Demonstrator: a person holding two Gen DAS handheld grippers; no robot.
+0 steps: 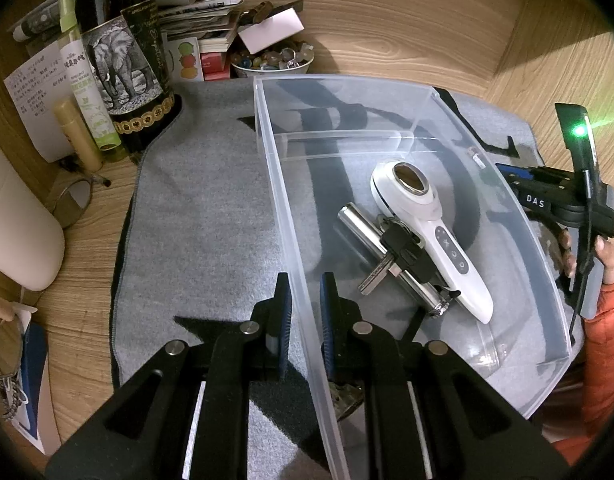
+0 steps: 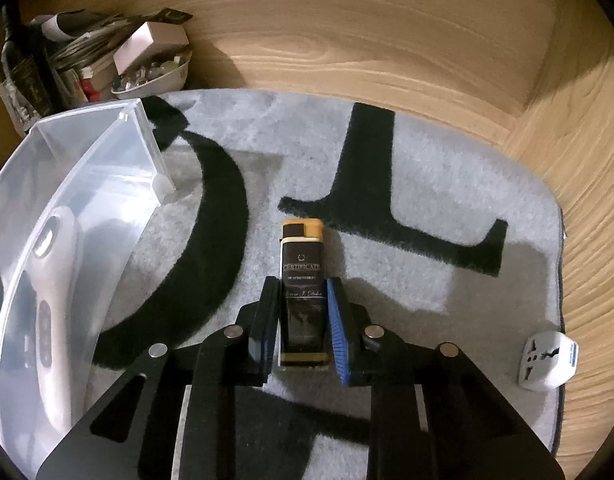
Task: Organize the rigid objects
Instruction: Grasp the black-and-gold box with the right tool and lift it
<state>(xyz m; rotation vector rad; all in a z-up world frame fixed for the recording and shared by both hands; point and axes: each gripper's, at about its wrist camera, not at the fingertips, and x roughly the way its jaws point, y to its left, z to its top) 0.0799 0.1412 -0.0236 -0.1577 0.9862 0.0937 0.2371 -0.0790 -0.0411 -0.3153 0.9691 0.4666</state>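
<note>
Right tongs [image 2: 301,320]: black arms, blue-padded fingers [image 2: 338,332] either side of a dark-labelled, tan-capped rectangular lighter [image 2: 302,276] lying flat on the grey mat with black lettering [image 2: 427,160]. Pads sit against or just beside the lighter's sides; cannot tell whether they clamp it.

Left tongs [image 1: 306,312]: fingers straddle the near wall of the clear plastic storage bin [image 1: 283,184], one outside, one inside. A gap shows beside the wall on each side, so released, gripping nothing.

Inside the bin, on its floor: a white handheld device with a round metal head [image 1: 431,224], a silver metal cylinder [image 1: 357,226] beside it, and a black-headed key bunch [image 1: 399,254] lying across both. A clear divider crosses the bin beyond them.

Right of the lighter, at the mat's edge: a white plug adapter [image 2: 549,364].

Far side, on the wooden table [image 1: 387,32]: a white bowl of small beads [image 1: 273,60], stacked papers and boxes, and a dark bottle with an elephant label [image 1: 123,60].
</note>
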